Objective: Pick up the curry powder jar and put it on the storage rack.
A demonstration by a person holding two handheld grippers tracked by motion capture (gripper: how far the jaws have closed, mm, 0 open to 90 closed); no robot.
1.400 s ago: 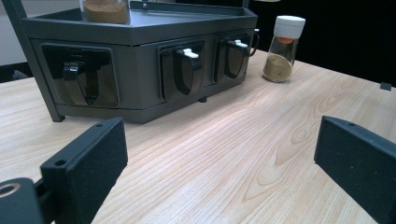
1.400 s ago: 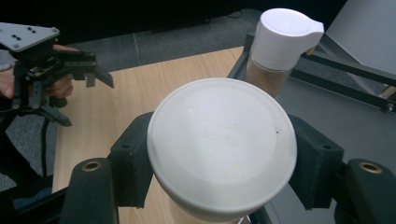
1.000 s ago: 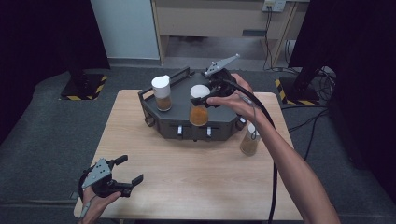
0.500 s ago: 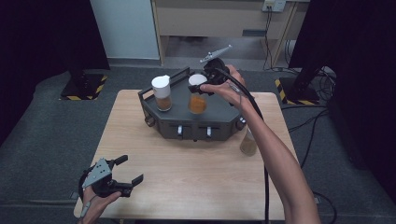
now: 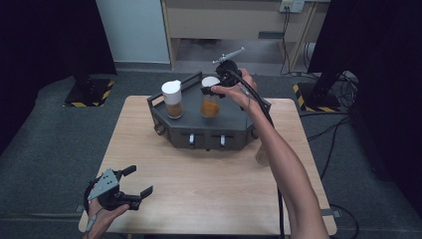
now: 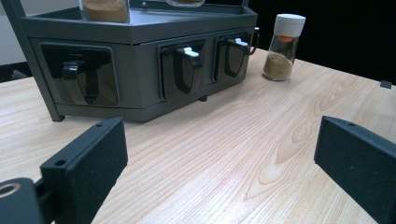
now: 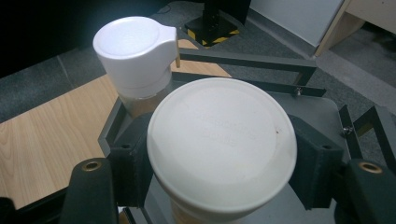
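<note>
A dark grey spice rack (image 5: 199, 124) with front drawers stands at the table's far middle. My right gripper (image 5: 211, 89) is shut on the white lid (image 7: 222, 144) of a jar of orange spice (image 5: 210, 107), held upright at the rack's top; I cannot tell if it rests there. Beside it, to the left, a white-capped jar of brown spice (image 5: 172, 98) stands on the rack top. My left gripper (image 5: 132, 181) is open over the table's near left corner, nothing between its jaws (image 6: 219, 163).
A small jar of tan spice (image 6: 282, 46) stands on the wooden table (image 5: 199, 184) right of the rack, partly behind the person's right forearm (image 5: 283, 164). A thin rail (image 7: 243, 60) edges the rack's top. Grey floor lies around the table.
The right gripper has carried the orange jar a little farther back and left over the rack top. The left gripper has stayed where it was.
</note>
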